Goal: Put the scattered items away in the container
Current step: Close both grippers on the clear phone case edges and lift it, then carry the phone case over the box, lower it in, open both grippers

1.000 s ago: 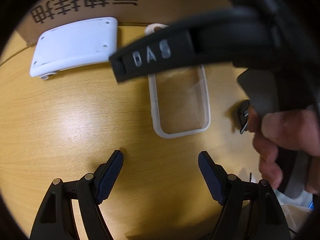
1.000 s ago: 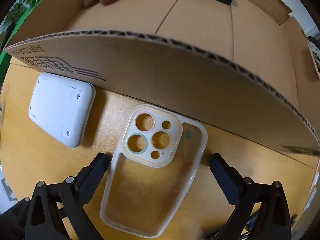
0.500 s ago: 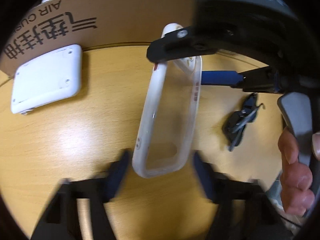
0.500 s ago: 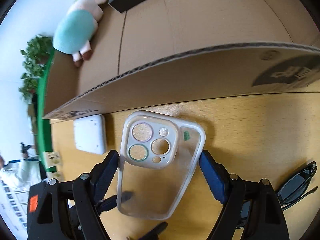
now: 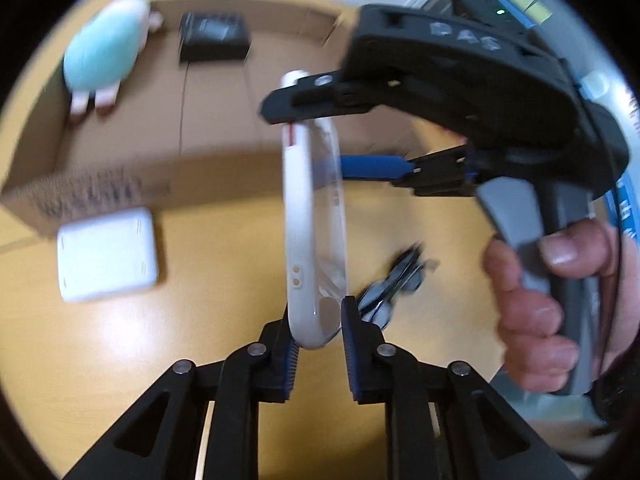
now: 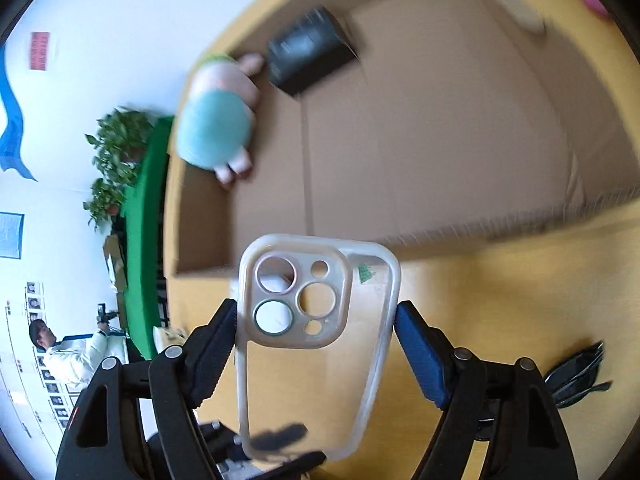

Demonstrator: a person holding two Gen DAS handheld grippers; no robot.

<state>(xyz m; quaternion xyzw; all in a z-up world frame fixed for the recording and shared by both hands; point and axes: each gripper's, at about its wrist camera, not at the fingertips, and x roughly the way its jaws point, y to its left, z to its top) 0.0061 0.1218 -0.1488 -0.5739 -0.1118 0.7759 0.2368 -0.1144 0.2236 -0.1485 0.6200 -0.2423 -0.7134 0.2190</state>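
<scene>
change: a second ago the phone case lies flat on the wooden table in front of the box wall; now it is in the air, turned on edge in the left wrist view — both grippers on it.
left gripper: its jaws have just been closing and now stand narrow, pinching the case's lower end across its thickness, low in the centre of the frame.
right gripper: its jaws have just been closing a little and stand wide, pads pressing the two long sides of the case beside the camera cut-outs.
meaning: the case looks secured and raised to about the rim of the cardboard box, so the carry over the near wall seems the step in hand.
box: fills the upper part of both views — it already holds a plush toy and a black box.
table: a white flat device at centre left and dark sunglasses at lower right remain out of the box.
room: white wall, green barrier and potted plants at left of the right wrist view; a person sits at lower left.
blur: both views are smeared, so fine contact is hard to judge.
</scene>
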